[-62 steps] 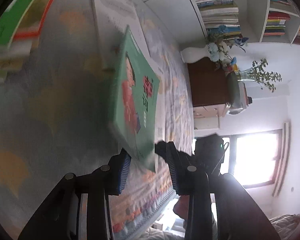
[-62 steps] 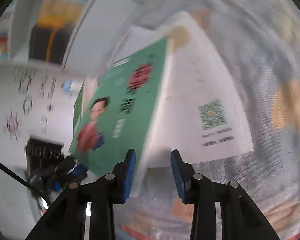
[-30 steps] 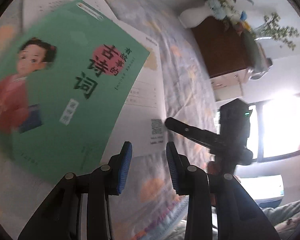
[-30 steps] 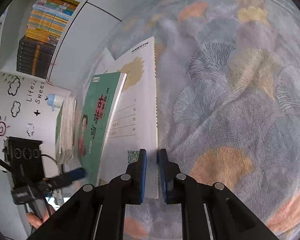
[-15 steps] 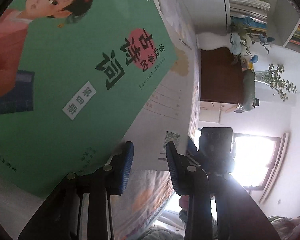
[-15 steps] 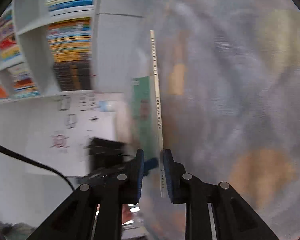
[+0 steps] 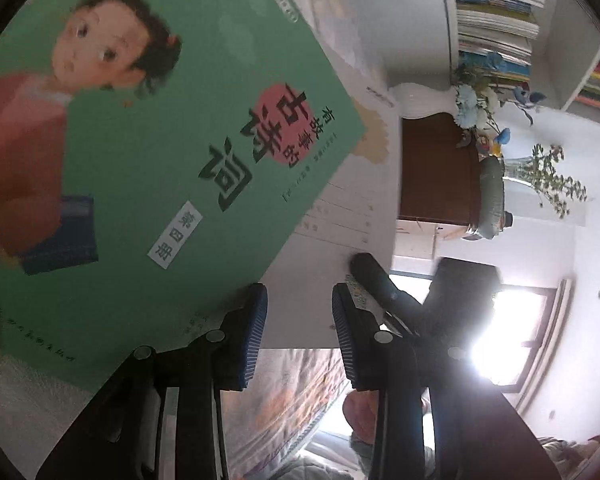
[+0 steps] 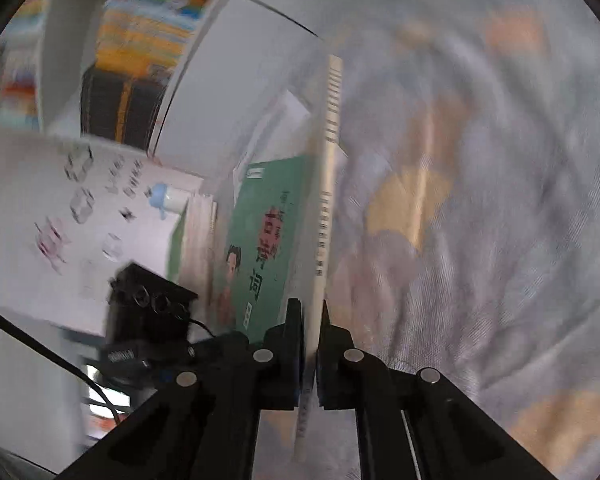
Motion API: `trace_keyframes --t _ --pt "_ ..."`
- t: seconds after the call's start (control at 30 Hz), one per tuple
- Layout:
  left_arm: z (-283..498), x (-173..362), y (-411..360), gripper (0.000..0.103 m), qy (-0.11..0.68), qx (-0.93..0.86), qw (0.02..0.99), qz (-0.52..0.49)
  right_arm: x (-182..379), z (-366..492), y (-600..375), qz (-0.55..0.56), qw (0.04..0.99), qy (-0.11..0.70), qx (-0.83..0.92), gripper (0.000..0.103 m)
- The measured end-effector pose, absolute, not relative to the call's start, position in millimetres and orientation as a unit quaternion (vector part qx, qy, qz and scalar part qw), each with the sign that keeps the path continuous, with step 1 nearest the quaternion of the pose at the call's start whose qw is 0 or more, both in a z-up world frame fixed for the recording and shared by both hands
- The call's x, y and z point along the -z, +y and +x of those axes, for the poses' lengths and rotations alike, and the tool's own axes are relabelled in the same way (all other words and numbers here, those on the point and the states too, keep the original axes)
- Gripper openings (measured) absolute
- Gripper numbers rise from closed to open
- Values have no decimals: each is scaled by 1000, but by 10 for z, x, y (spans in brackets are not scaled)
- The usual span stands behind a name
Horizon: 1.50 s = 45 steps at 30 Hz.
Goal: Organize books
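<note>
White thin paperback book [image 8: 327, 184] is being pinched edge-on by the right tongs [image 8: 310, 344], lower centre of frame. Light, floppy; grip near spine. Green glossy-cover book [image 7: 148, 152] lying against it; left tongs [image 7: 298, 336] narrow, gripping nothing.

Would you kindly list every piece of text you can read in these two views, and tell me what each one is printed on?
"古诗词": large dark title on the green book cover.
"有故事的": smaller characters beside that title.
"第四辑": white label lower on the same cover.
Fine print along the cover's edges: too small to read.
White book behind it: table lines and a code patch by the right gripper, unreadable.
Its spine print in the right wrist view: blurred.
Wall doodles: blurred.
</note>
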<state>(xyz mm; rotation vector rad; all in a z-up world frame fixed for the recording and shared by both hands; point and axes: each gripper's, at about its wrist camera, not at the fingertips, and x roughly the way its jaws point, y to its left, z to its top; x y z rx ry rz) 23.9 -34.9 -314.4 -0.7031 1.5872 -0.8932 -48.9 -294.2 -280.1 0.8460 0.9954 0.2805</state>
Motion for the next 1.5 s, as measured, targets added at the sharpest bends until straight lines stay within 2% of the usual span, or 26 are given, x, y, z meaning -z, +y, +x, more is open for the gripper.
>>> trace_keyframes --t 0.13,0.33,0.4,0.6,0.87,0.97,1.2,1.33,1.5 --pt "261 2935 -372 33 654 350 630 -229 2482 -494 -2777 264 840 466 -80 6" --pt "275 2803 -394 33 649 370 621 -240 2255 -565 -3040 211 861 463 -4 6" --pt "218 2717 -599 36 647 398 610 -227 2221 -574 -3112 210 857 471 -3 6" --pt "88 2749 -1052 37 663 449 558 -216 2062 -626 -3232 263 844 465 -46 7" --pt "81 2428 -1071 37 624 476 570 -242 1497 -478 -2782 167 863 474 -59 7" --pt "44 2315 -1121 37 610 492 567 -252 1386 -521 -2779 164 865 471 -54 7" --pt "80 1938 -1642 37 577 553 559 -221 960 -735 -2946 135 888 439 6 8" --pt "155 2040 -1889 37 592 547 552 -215 1000 -873 -3255 145 890 428 55 8" --pt "198 2279 -1465 37 612 496 587 -187 1486 -1099 -3982 205 837 479 168 13"
